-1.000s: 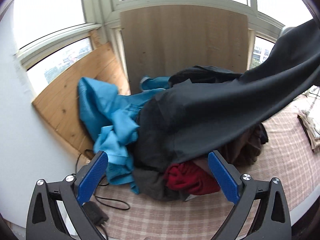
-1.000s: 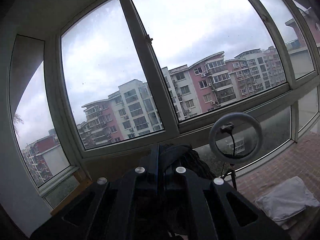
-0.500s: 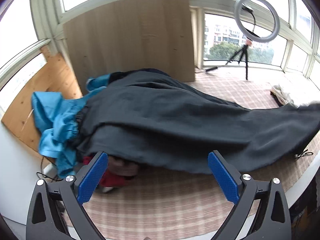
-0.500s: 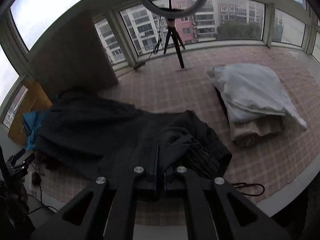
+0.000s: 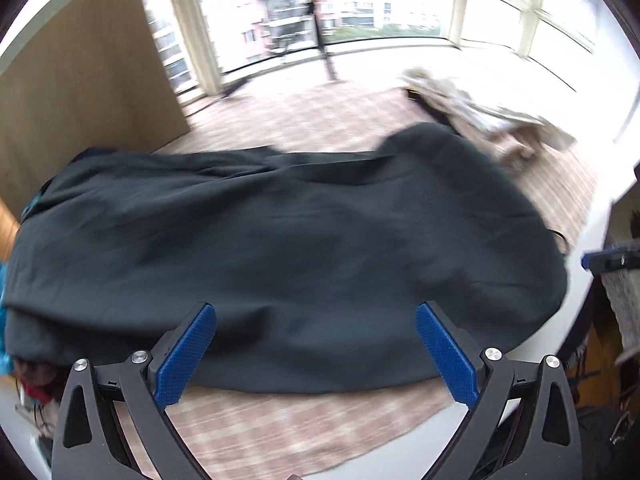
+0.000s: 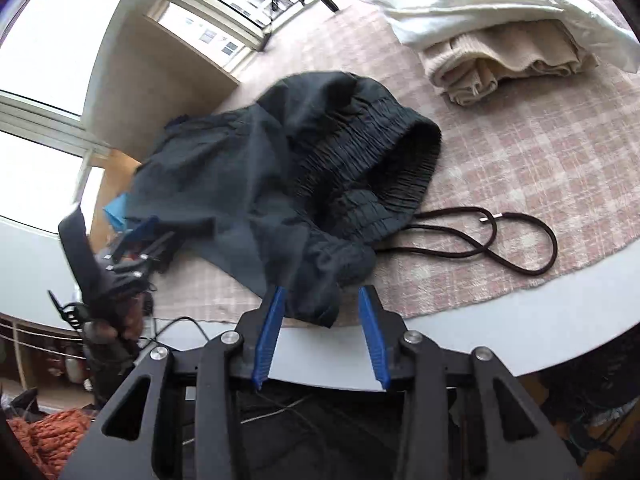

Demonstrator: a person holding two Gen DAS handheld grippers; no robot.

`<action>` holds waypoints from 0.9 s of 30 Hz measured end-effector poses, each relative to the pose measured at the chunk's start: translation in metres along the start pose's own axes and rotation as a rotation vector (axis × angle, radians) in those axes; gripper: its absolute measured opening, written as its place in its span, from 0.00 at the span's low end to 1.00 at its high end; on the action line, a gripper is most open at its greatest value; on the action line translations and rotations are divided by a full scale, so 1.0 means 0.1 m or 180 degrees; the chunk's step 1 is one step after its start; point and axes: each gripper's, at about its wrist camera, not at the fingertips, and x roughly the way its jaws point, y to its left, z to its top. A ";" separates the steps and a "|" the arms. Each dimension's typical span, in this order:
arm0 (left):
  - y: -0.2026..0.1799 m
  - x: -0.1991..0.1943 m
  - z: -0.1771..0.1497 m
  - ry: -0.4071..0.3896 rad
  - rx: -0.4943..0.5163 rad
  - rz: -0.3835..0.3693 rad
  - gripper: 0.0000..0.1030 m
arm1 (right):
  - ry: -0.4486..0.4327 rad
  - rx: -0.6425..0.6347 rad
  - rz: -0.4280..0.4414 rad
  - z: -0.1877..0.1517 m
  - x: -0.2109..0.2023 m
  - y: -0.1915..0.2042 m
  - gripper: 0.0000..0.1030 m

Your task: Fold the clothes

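A dark grey-black garment [image 5: 280,248] lies spread across the checked pink cloth [image 5: 280,432] on the table. In the right wrist view it [image 6: 288,184] shows a gathered elastic waistband and two dark drawstrings [image 6: 500,240]. My left gripper [image 5: 316,348] is open and empty, just short of the garment's near edge. My right gripper [image 6: 322,332] is open, with a corner of the garment hanging loose between its blue pads at the table's edge.
A folded stack of white and beige clothes [image 6: 500,40] lies at the far right. A pile with blue [image 6: 116,212] and red [image 5: 38,390] clothes sits under the garment's left end. A wooden board [image 5: 80,92] and a ring-light tripod [image 5: 320,40] stand by the windows.
The dark garment came down from the air and now lies flat on the table. My right gripper has opened and let go of it. Both grippers have dropped to the table's front edge.
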 end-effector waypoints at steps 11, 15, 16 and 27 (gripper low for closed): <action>-1.11 0.12 -0.09 0.0161 0.0502 -0.0553 0.98 | -0.0064 -0.1767 -0.1578 0.67 0.66 0.15 0.37; -1.15 0.18 -0.30 0.0151 0.0552 -0.0422 0.98 | 0.0030 -0.1997 -0.1617 0.84 0.99 0.16 0.37; -1.15 0.20 -0.35 0.0128 0.0588 -0.0360 0.98 | 0.0024 -0.1982 -0.1555 0.88 1.02 0.16 0.37; -1.40 0.67 -0.30 0.0143 0.0868 -0.0069 0.42 | -0.0215 -0.1186 -0.1036 0.99 0.32 -0.08 0.11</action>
